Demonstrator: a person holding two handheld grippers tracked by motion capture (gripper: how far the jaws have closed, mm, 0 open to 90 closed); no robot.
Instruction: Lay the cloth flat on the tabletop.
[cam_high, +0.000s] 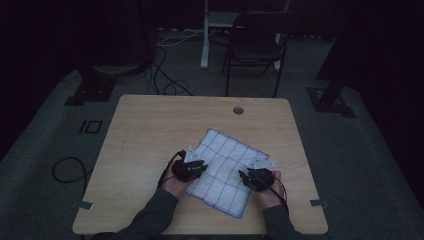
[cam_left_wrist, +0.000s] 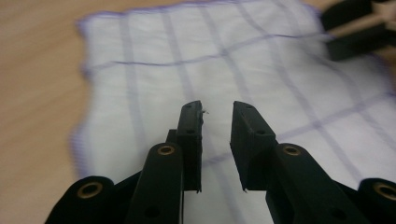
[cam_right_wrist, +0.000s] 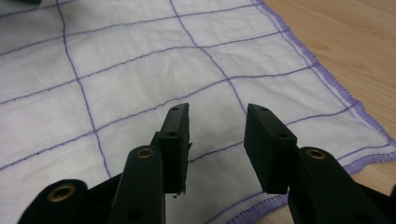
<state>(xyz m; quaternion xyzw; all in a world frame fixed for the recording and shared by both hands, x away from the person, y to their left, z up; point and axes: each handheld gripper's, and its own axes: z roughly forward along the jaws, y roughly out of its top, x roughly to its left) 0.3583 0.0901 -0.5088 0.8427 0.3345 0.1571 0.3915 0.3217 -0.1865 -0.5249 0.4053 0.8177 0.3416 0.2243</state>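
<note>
A white cloth (cam_high: 225, 170) with a purple grid and purple hem lies flat on the wooden table (cam_high: 150, 125), nearer its front edge. My left gripper (cam_high: 203, 165) is over the cloth's left edge and points right across it. In the left gripper view the jaws (cam_left_wrist: 217, 109) stand apart over the cloth (cam_left_wrist: 187, 60) with nothing between them. My right gripper (cam_high: 243, 175) is at the cloth's right side and points left. Its jaws (cam_right_wrist: 217, 114) are also parted above the cloth (cam_right_wrist: 140, 70), near a hemmed corner, and are empty. The right gripper's jaw tips (cam_left_wrist: 355, 28) appear far off in the left gripper view.
A round cable hole (cam_high: 238, 110) sits in the table's far side. Bare wood surrounds the cloth on all sides. Behind the table stand a dark folding chair (cam_high: 255, 45) and a white post, with cables (cam_high: 165, 80) on the grey floor.
</note>
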